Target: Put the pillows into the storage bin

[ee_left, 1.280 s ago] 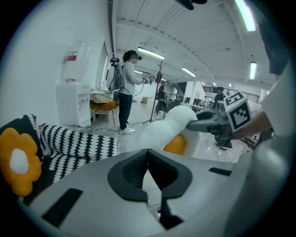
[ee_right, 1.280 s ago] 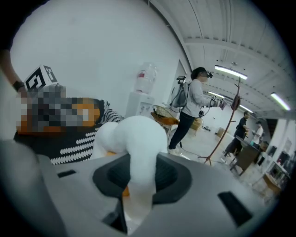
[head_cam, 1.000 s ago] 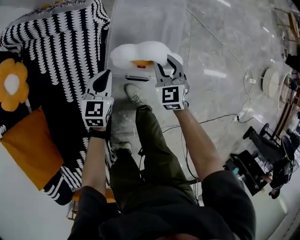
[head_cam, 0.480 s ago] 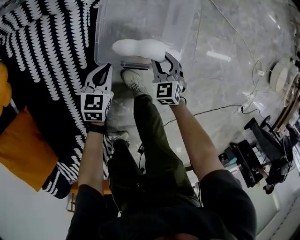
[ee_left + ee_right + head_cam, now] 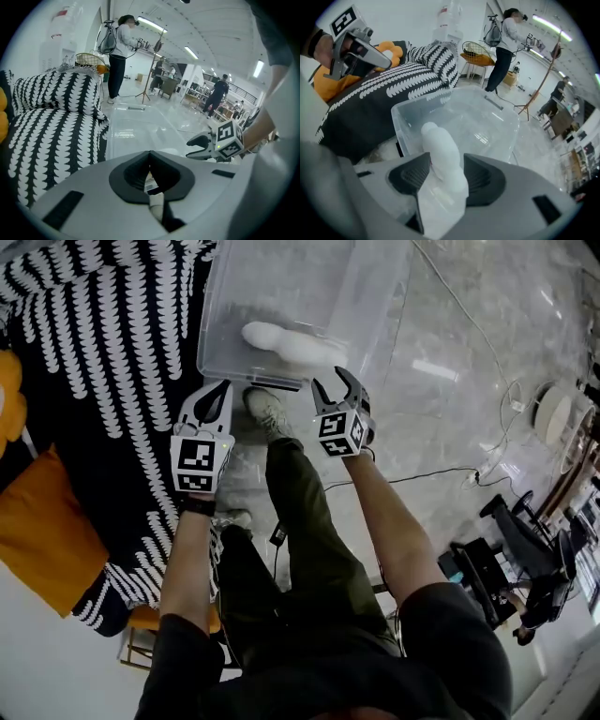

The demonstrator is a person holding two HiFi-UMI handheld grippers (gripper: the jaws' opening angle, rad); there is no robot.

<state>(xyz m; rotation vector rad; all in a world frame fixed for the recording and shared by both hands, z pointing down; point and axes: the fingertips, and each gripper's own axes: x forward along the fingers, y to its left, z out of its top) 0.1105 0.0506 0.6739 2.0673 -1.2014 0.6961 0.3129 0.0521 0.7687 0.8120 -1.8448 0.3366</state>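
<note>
At storage bin rim: release.
Pillow lies crosswise just beyond right gripper, jaws just opened off it; left gripper closed, empty.

A glossy pale stone floor mirrors the long ceiling strip lights of a big open hall with white walls. A sofa in black-and-white patterned fabric stands along one side. Thin cables trail over the floor near black equipment; a wire chair stands farther off
</note>
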